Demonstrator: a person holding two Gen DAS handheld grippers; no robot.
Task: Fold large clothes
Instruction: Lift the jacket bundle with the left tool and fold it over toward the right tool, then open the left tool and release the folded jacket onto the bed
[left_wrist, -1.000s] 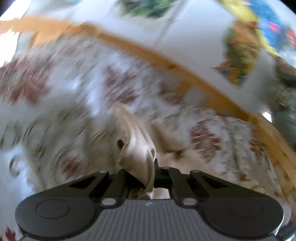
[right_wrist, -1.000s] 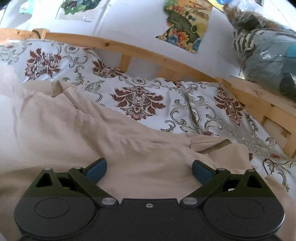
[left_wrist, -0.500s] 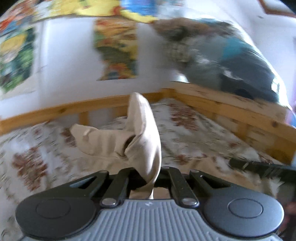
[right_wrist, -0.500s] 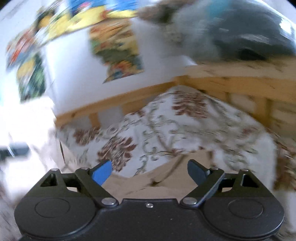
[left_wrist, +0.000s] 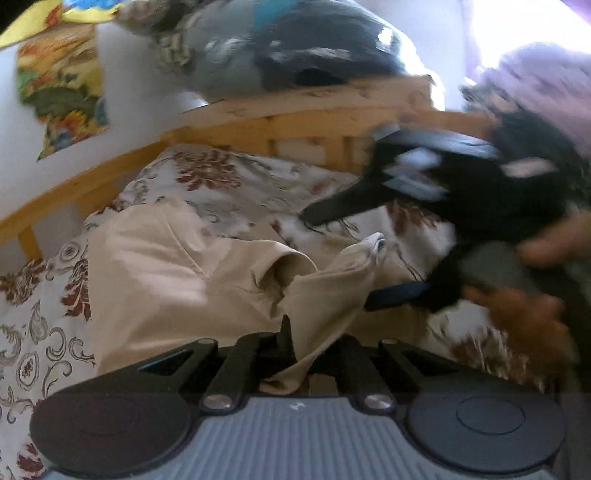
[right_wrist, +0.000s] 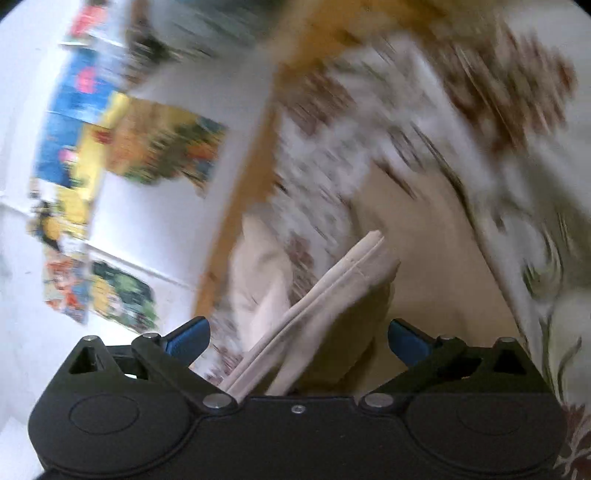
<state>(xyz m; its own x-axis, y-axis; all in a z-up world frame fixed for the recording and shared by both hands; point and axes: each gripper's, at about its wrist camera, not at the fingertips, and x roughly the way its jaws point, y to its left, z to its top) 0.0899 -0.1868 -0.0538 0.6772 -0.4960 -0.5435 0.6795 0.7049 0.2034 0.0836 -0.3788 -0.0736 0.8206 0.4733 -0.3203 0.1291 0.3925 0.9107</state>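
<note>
The left hand-held gripper (left_wrist: 295, 339) is clamped on the beige garment (left_wrist: 177, 273) near the bed's (left_wrist: 236, 184) footboard corner. The right hand-held gripper (right_wrist: 298, 336) is opening wide, a folded edge lying loose between its jaws. This looks like mid-fold; next, it should pinch that edge.

Two wrist fisheyes close over the bed (left_wrist: 229, 177), right view rolled (apparently), both sharing beige cloth (left_wrist: 155, 273).

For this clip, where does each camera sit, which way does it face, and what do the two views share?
Left wrist: on the left gripper, shut on the beige garment, facing the floral bedspread; right gripper and a hand show blurred.
Right wrist: on the right gripper, jaws opening around a folded garment edge, view rolled and blurred.
Shared: garment, bedspread, wooden bed frame, wall posters.
</note>
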